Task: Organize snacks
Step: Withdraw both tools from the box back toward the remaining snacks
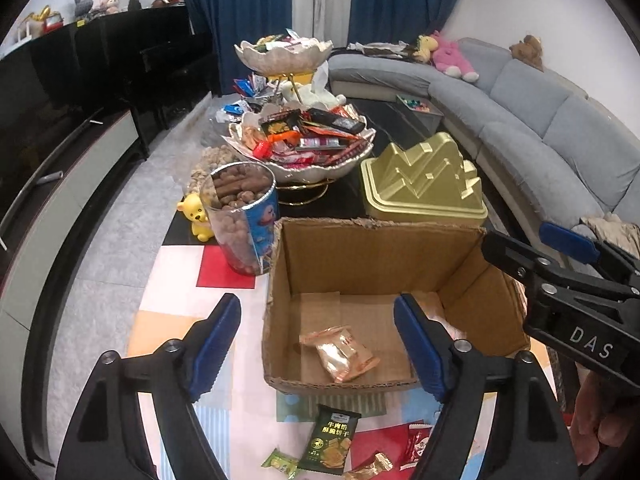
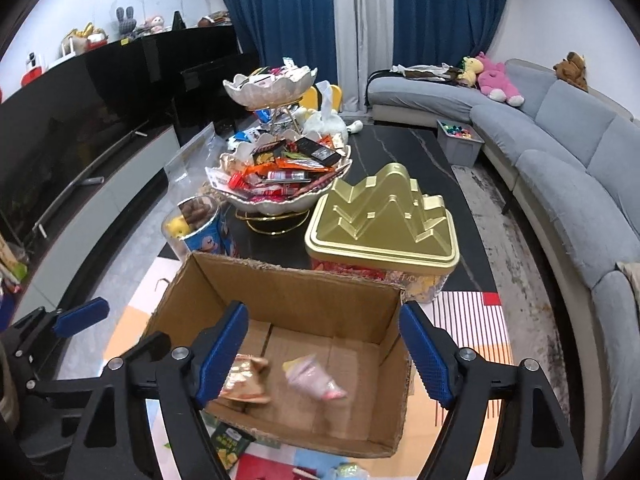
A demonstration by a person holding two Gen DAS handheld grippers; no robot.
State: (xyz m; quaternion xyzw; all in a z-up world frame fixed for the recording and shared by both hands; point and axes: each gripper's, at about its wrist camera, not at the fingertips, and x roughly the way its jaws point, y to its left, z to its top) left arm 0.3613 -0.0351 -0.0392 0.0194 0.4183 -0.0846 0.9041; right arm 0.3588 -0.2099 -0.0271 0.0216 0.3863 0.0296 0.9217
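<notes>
Table [image 2: 400, 148]: dark top with a bright mat at the near edge.
Box [image 1: 376, 248]: cardboard, open, on the mat.
Left gripper [image 1: 318, 344]: spread wide, holding nothing.
Right gripper [image 2: 322, 354]: spread wide, holding nothing.
Gold snack [image 1: 340, 352]: on the box floor.
Pink snack [image 2: 314, 376]: blurry, inside the box.

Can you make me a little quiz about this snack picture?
1. True or false: both grippers, left and right, are open with nothing between their fingers.
2. What is the box made of?
3. Which sits behind the box? A) gold tin B) kettle C) lamp

Key: 1 true. 2 cardboard. 3 A.
</notes>
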